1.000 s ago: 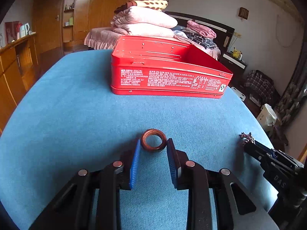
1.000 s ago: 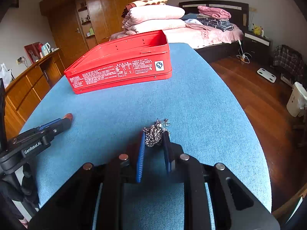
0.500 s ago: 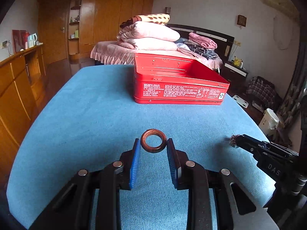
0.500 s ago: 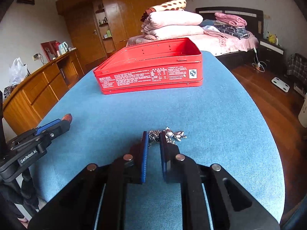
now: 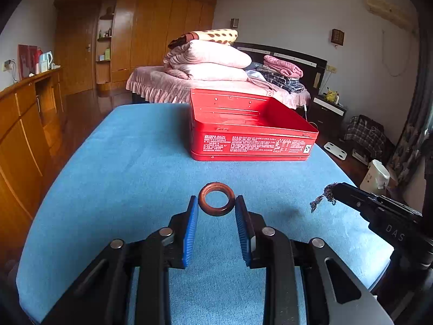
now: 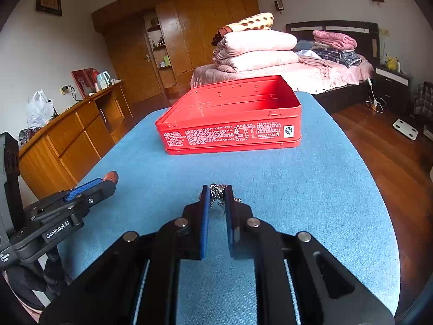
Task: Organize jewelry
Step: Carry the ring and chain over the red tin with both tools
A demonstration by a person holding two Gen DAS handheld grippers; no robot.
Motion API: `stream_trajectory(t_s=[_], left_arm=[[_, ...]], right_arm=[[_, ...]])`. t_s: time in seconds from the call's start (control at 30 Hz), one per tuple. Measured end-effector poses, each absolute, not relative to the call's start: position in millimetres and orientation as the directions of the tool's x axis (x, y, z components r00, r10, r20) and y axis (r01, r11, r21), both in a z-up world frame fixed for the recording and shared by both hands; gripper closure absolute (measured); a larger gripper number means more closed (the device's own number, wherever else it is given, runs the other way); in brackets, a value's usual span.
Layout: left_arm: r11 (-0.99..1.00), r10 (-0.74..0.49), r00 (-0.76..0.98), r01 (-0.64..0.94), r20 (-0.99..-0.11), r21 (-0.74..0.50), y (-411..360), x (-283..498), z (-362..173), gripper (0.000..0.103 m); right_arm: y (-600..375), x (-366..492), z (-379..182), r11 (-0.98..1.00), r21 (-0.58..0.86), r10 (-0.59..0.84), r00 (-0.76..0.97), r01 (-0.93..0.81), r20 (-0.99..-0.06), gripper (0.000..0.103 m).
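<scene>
Left gripper (image 5: 216, 205) clamped on smooth brown ring (image 5: 216, 199); right gripper (image 6: 217, 193) just closed, pinching beaded metal chain (image 6: 217, 191). Glossy red tin (image 6: 230, 124) at twelve o'clock on fuzzy blue cloth (image 6: 311, 178).

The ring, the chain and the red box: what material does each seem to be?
Ring: reddish-brown, smooth, mildly glossy; wood or stone, unclear.
Chain: metal, from its bright silvery links.
Red box: likely painted tin, with thin glossy walls and a rolled rim.
</scene>
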State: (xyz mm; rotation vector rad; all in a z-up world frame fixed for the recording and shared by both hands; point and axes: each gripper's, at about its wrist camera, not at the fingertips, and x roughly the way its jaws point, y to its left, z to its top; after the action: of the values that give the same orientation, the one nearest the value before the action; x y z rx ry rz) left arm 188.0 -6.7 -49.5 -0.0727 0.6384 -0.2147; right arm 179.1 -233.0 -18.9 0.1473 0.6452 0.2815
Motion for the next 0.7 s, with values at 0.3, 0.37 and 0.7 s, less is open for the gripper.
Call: stream_trajectory(t_s=[0.3, 0.37, 0.7], left_arm=[[0.973, -0.23, 0.782, 0.186, -0.579, -0.135, -10, 198, -44, 0.075], [0.974, -0.228, 0.787, 0.187, -0.573, -0.131, -10, 198, -41, 0.075], [0.972, -0.236, 0.81, 0.208, -0.537, -0.112, -22, 221, -12, 0.075]], right_arm=[[-237, 181, -4, 0.943, 0.234, 0.328, 0.773, -0.236, -0.542, 0.094], [-238, 181, -2, 0.943, 0.234, 0.329, 0.776, -0.238, -0.537, 0.094], [-240, 194, 27, 0.945, 0.202, 0.324, 0.803, -0.255, -0.5, 0.094]])
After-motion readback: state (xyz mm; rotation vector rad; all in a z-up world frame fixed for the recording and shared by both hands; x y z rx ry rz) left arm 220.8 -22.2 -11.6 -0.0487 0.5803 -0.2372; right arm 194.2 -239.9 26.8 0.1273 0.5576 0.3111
